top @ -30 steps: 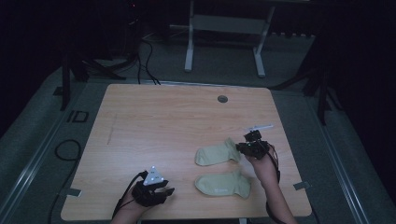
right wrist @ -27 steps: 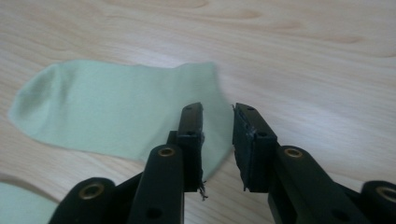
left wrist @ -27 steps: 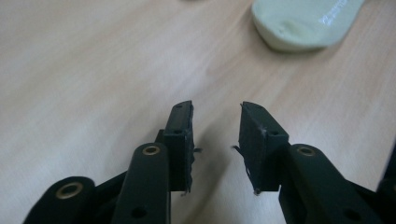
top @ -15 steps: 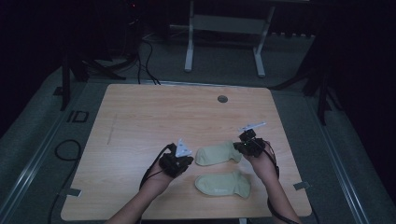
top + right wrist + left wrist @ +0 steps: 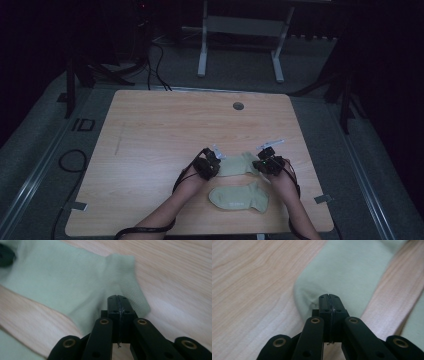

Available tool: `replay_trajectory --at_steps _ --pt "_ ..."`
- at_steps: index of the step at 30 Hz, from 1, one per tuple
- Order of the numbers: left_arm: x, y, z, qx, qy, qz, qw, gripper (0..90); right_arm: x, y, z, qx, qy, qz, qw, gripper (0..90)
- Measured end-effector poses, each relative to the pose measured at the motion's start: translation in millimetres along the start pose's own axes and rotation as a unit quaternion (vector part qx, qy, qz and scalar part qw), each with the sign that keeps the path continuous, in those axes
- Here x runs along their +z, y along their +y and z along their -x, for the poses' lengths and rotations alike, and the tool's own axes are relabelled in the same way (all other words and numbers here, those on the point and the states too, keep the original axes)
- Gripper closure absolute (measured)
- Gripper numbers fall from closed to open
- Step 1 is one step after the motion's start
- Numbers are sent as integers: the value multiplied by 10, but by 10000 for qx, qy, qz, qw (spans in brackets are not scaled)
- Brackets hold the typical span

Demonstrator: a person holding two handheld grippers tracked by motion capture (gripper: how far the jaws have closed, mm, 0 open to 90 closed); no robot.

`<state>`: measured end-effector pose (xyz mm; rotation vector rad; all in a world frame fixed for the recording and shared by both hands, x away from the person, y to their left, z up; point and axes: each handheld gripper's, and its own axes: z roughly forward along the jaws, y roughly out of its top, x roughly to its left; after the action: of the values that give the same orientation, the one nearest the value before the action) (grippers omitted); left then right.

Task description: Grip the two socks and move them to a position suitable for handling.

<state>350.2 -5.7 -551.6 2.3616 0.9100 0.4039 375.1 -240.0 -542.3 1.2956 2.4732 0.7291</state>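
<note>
Fingers [image 5: 329,302]: left gripper [image 5: 207,165] and right gripper [image 5: 269,164] clenched on opposite ends of far sock [image 5: 239,164]. Soft, light, limp knit; sags mid-span; pinch edges on desk [image 5: 165,130].

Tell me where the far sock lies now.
In the high view the far sock lies near the table's front right, between both grippers, just behind the near sock.

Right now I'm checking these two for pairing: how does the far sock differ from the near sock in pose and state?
The far sock has a hand-held gripper at each end, the left hand-held gripper and the right hand-held gripper, both with jaws shut; the near sock lies untouched. The far sock sits farther from the person, the near sock closer to the table edge. Both are pale green, lie flat and run crosswise.
</note>
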Motion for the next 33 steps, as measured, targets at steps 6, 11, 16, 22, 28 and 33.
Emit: replay_trajectory --at_steps 6,11,16,22,28,33 --pt "-3 -11 -14 -43 -115 24 9999 890 -100 -191 18 67 49 117 9999 895" --pt "-58 -64 40 -37 -117 32 9999 877 -140 -226 -22 49 107 95 9999 863" --pt "-172 10 23 -135 -245 196 9994 879 -158 -46 -76 1 155 322 9994 873" --pt "-35 17 -5 -80 -70 -145 9998 881 21 109 -152 -128 22 176 9998 878" --pt "-39 -26 -108 -172 47 -129 9998 882 107 132 -69 46 37 125 9999 877" --pt "-54 -79 -178 -348 31 -58 9994 888 157 204 -37 -13 129 145 9998 867"
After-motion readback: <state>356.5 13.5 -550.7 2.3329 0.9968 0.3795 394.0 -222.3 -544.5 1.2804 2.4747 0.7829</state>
